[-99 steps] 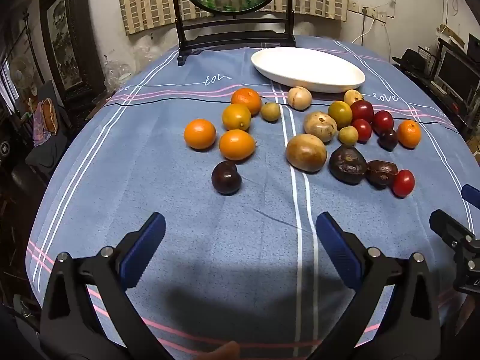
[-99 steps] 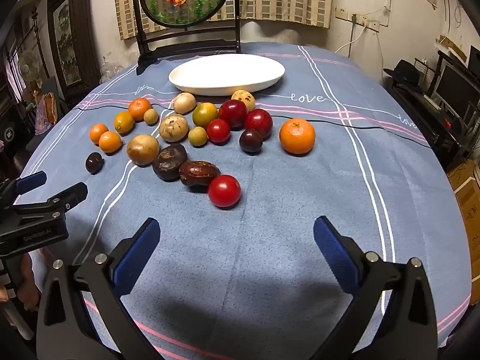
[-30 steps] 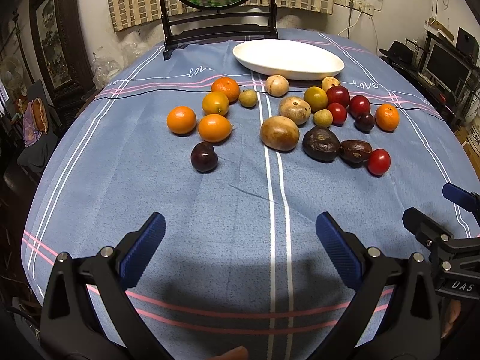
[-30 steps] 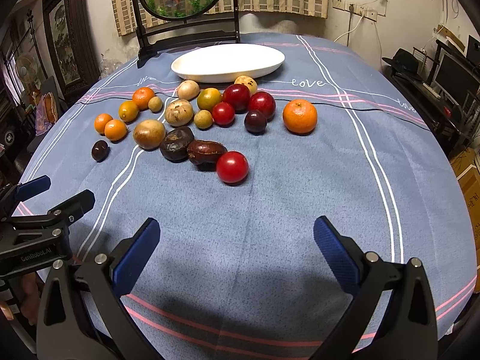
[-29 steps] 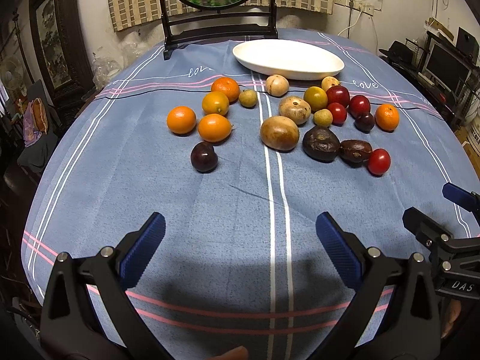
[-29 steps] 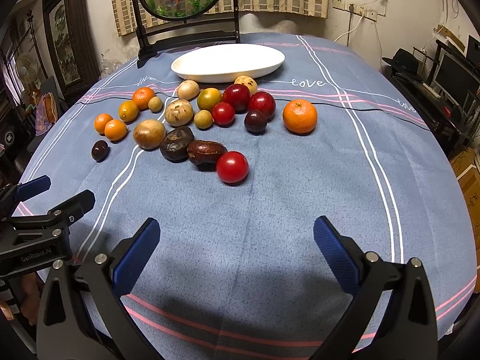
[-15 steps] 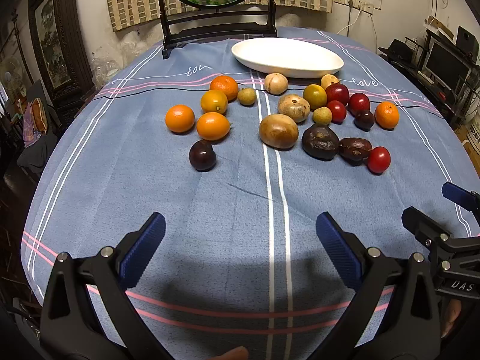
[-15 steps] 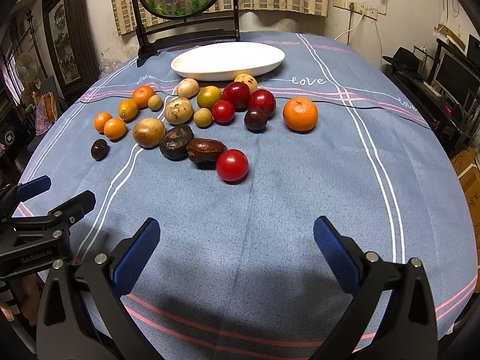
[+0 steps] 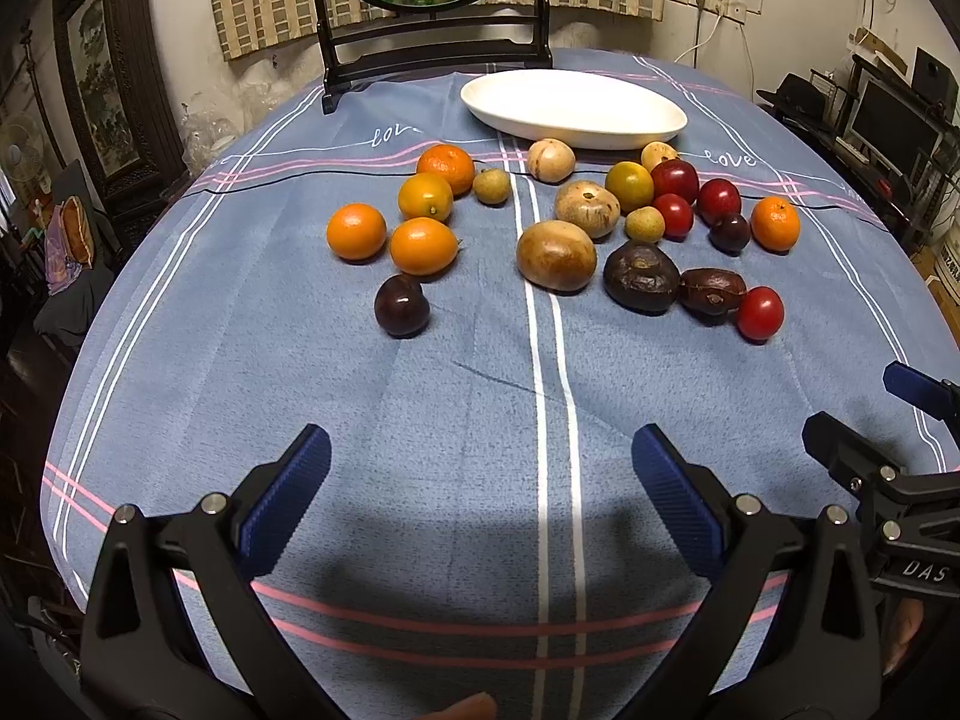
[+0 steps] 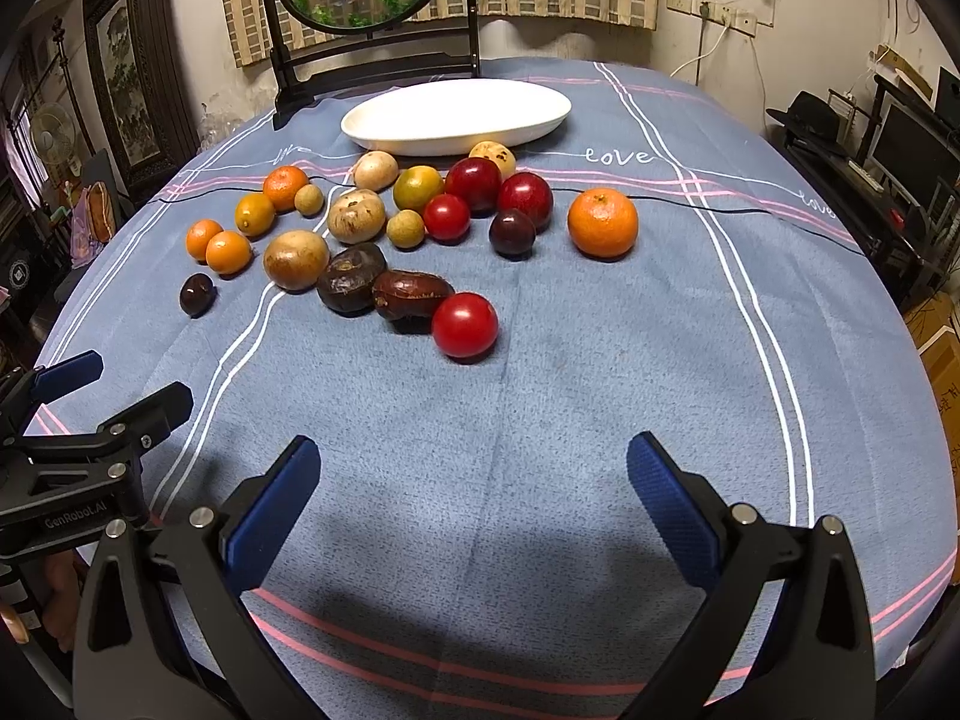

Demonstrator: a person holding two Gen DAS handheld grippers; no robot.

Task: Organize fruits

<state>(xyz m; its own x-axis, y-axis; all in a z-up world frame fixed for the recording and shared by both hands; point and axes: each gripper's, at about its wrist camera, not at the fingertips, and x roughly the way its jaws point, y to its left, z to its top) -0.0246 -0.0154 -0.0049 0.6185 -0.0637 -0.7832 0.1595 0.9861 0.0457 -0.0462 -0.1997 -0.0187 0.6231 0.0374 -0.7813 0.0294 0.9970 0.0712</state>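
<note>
Left tongs (image 9: pixel 480 480) spread and empty, right tongs (image 10: pixel 474 489) spread too, handles cut off, white dish (image 10: pixel 456 111) partly hiding pale fruit (image 10: pixel 493 155)

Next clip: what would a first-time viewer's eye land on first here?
Most likely the loose scatter of fruit across the blue tablecloth: small oranges at the left, dark and brown fruit in the middle, a red tomato nearest, and a lone orange off to the right. Behind them lies an empty white oval plate. Both tongs, left and right, hang open over bare cloth, holding nothing.
</note>
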